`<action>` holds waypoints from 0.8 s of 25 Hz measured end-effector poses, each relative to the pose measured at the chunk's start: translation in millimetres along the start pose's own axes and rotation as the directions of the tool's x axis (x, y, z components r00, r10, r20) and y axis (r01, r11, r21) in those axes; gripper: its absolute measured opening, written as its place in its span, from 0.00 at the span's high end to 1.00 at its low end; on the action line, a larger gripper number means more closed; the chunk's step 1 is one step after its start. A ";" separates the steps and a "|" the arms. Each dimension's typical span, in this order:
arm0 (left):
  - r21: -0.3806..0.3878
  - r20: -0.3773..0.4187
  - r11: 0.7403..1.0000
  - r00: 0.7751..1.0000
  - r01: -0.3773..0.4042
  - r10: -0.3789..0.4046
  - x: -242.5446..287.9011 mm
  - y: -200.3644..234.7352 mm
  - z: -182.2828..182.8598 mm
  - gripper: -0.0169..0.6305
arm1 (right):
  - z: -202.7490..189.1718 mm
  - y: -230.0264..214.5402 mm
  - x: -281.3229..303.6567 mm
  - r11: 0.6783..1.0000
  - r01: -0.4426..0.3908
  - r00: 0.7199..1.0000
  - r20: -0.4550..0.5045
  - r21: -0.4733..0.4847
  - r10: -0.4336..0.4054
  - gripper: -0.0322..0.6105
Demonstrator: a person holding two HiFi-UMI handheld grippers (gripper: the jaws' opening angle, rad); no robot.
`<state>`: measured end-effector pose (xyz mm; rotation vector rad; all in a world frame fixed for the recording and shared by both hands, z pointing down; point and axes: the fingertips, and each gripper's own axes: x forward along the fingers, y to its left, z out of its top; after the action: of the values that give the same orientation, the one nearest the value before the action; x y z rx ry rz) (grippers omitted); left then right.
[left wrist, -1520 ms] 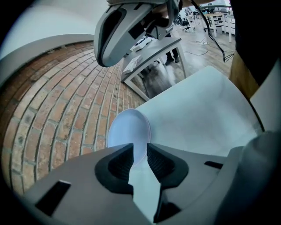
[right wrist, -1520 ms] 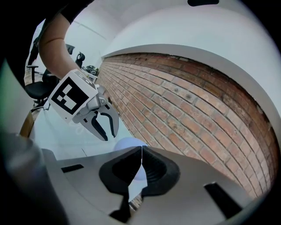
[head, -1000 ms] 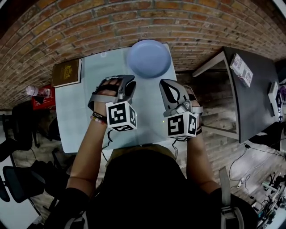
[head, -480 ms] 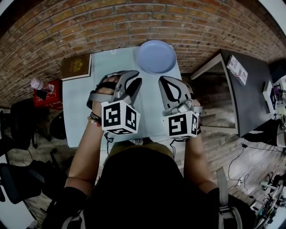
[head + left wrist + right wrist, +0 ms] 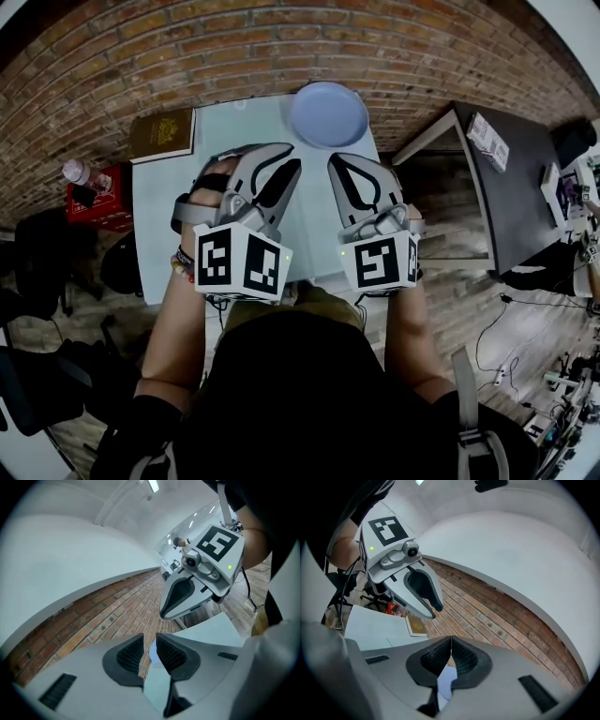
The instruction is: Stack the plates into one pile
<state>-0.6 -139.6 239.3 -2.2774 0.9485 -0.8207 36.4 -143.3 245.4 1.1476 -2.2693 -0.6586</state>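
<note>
Ahead, plate [image 5: 328,113] well apart from the fingers [image 5: 382,186]

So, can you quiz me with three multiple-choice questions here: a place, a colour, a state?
1. The blue plate sits: A) at the table's far edge, by the brick wall; B) at its near edge; C) at its middle.
2. The book is: A) green; B) brown; C) white.
3. On the right gripper, the fingers are: A) wide apart; B) clamping the plate; C) together, empty.
Answers: 1 A, it lies beside the wall; 2 B, brown cover; 3 C, its view shows them touching.
</note>
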 end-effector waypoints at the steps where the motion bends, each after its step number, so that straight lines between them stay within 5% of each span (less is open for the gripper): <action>1: -0.006 0.007 1.000 1.000 -0.002 0.002 -4.3 0.4 1.1 0.83 | 3.7 0.7 -1.0 1.000 0.000 1.000 0.003 -0.004 0.000 0.89; 20: -0.043 0.035 0.998 0.998 -0.051 0.052 -39.9 3.6 -2.5 0.89 | 30.2 22.5 -10.3 0.998 -0.022 0.999 0.027 -0.057 0.024 0.89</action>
<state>-26.5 -112.2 225.6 -2.2856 1.0131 -0.7422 9.6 -117.2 234.3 1.0907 -2.2689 -0.7295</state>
